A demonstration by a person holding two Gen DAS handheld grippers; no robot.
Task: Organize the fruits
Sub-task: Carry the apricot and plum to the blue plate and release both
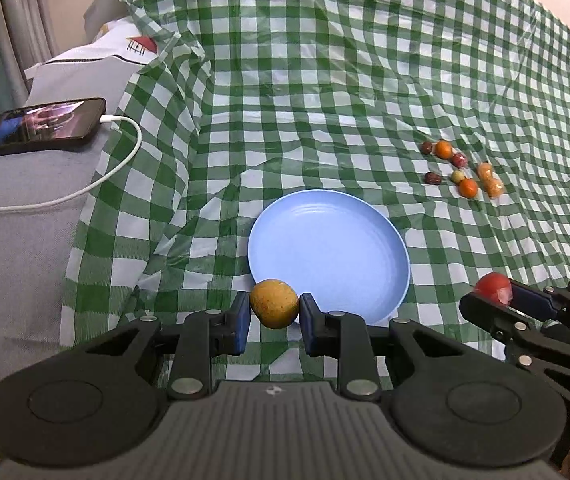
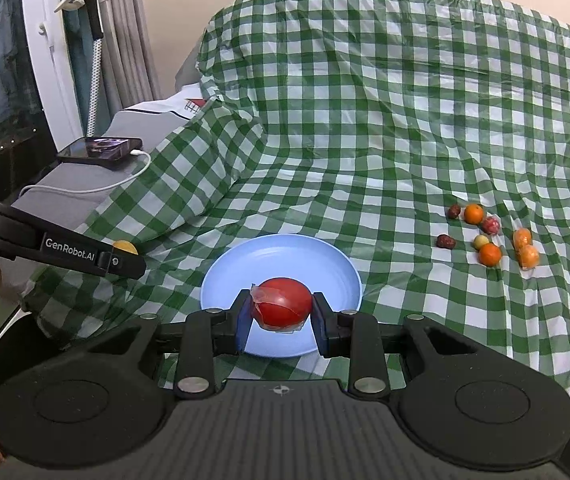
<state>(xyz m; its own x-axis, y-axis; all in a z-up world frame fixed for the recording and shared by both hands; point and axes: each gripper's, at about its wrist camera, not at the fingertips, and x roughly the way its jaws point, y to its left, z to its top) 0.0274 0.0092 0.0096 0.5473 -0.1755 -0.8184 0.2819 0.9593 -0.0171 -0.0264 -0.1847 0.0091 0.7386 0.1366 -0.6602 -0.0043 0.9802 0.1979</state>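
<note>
The left gripper [image 1: 274, 310] has its jaws pinching a yellow speckled fruit [image 1: 274, 303] from both sides, held at the near rim of the blue plate [image 1: 329, 236]. The right gripper [image 2: 281, 312] has its jaws pressed against a red fruit [image 2: 281, 303] partly wrapped in clear film, held over the near part of the plate. The plate lies on a green checked cloth [image 2: 365, 120]. A cluster of small fruits [image 2: 485, 236], orange, dark red and pale, lies on the cloth well apart to the right. A phone [image 1: 41, 126] on a white cable [image 1: 85, 188] rests at far left.
</note>
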